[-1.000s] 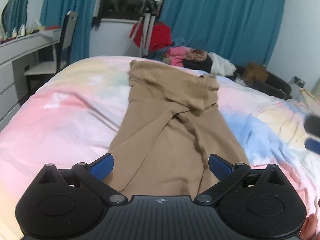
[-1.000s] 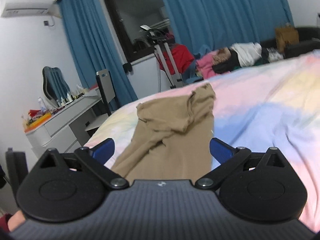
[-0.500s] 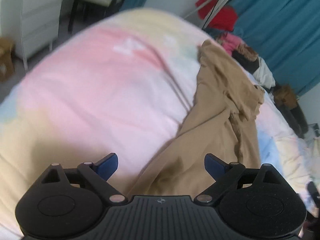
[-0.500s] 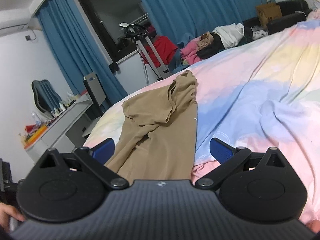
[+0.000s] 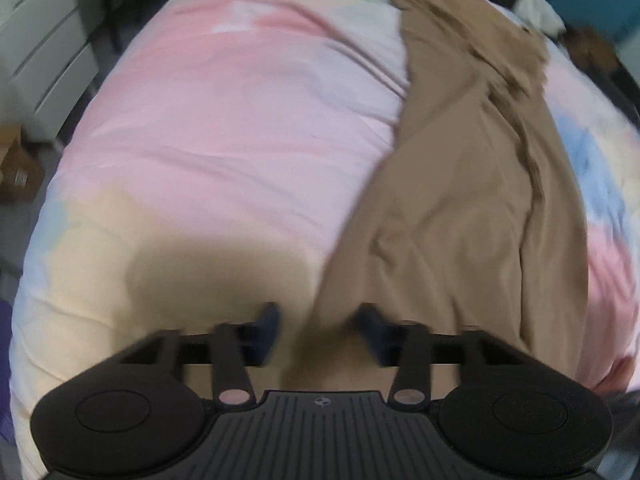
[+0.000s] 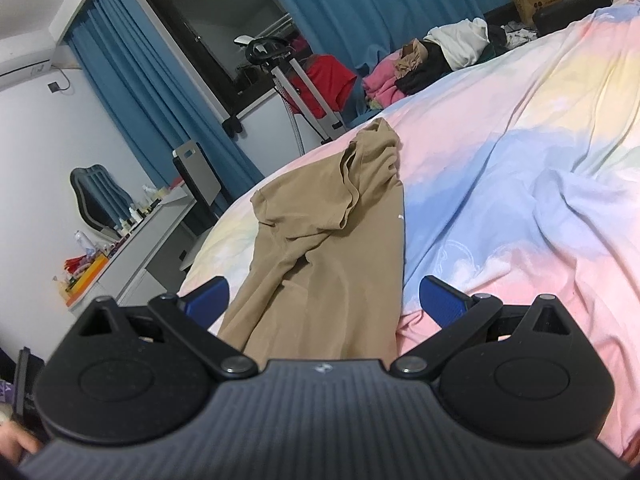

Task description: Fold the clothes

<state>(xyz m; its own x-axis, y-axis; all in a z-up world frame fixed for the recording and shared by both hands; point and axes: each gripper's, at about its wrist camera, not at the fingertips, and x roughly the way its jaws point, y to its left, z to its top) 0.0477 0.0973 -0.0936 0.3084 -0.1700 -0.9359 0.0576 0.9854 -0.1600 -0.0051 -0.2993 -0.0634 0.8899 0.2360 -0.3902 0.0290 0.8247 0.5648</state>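
The left gripper [image 5: 318, 326], fingers narrowed around the near edge of the tan garment [image 5: 472, 184] though blur hides whether they pinch it, and the right gripper [image 6: 324, 300], spread wide above its hem, flank cloth lying lengthwise on the pastel bedsheet [image 6: 520, 168].

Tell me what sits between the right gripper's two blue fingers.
In the right wrist view, the near end of the tan garment lies between the right gripper's blue fingers, on the pastel bedsheet.
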